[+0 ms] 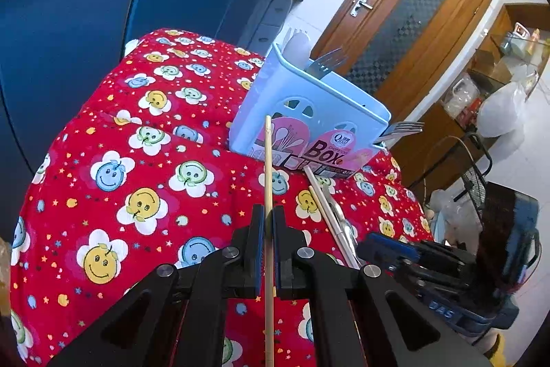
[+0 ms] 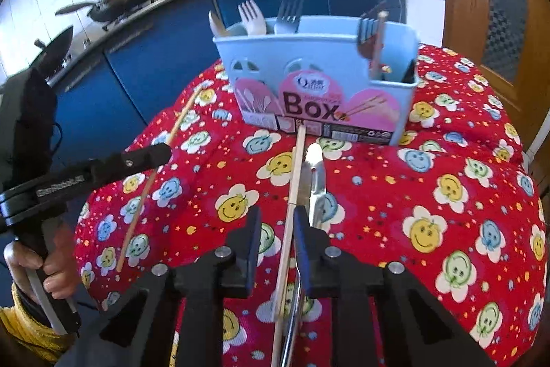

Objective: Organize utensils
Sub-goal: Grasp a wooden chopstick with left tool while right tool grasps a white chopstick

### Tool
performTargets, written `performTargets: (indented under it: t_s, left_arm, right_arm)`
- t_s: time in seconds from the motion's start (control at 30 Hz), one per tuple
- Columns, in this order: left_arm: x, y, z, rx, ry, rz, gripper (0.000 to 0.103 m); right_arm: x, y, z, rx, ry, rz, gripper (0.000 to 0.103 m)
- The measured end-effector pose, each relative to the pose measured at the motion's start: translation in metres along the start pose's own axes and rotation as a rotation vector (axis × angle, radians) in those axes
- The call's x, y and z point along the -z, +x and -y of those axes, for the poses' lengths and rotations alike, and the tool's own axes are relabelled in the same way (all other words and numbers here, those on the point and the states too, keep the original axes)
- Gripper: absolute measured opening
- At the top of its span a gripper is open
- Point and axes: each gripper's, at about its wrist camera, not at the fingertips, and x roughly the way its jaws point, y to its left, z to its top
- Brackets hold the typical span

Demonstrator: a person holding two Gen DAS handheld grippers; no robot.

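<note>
Both claws are mid-pickup, each with a stick-like utensil, and the blue box waits at the top centre of the right wrist view, standing on the red flowered cloth that covers the desk. The left claw is clamped tight on a thin bamboo chopstick, which runs straight up the middle of the left wrist view with its tip in front of the box's lower left corner; in the right wrist view the same stick slants across the left side, lifted clear of the cloth. The right claw is only partly closed: a pale chopstick passes between its jaws close against the right pad, with a gap on the left, so I cannot tell that it is truly gripped. A metal utensil lies just beside it on the right. The box already holds forks in its left and middle compartments and a stick in the narrow right one. Next, I judge, the right claw must finish closing on the pale chopstick alone, without catching the metal piece, then both sticks need tilting upright and lowering into the right compartment.
</note>
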Motion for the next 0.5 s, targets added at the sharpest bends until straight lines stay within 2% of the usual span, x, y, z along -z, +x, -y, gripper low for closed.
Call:
performTargets:
  t_s: [0.27,0.5]
  left_arm:
    - [-0.002,-0.001,-0.005,0.013,-0.008,0.012,0.004]
    - [-0.002,-0.001,-0.006,0.015,-0.005,0.011,0.004]
  right_arm:
    - [-0.01,0.021,-0.003,0.044,-0.022,-0.08,0.018]
    - [-0.015,0.034,0.001,0.062,-0.017,-0.12,0.01]
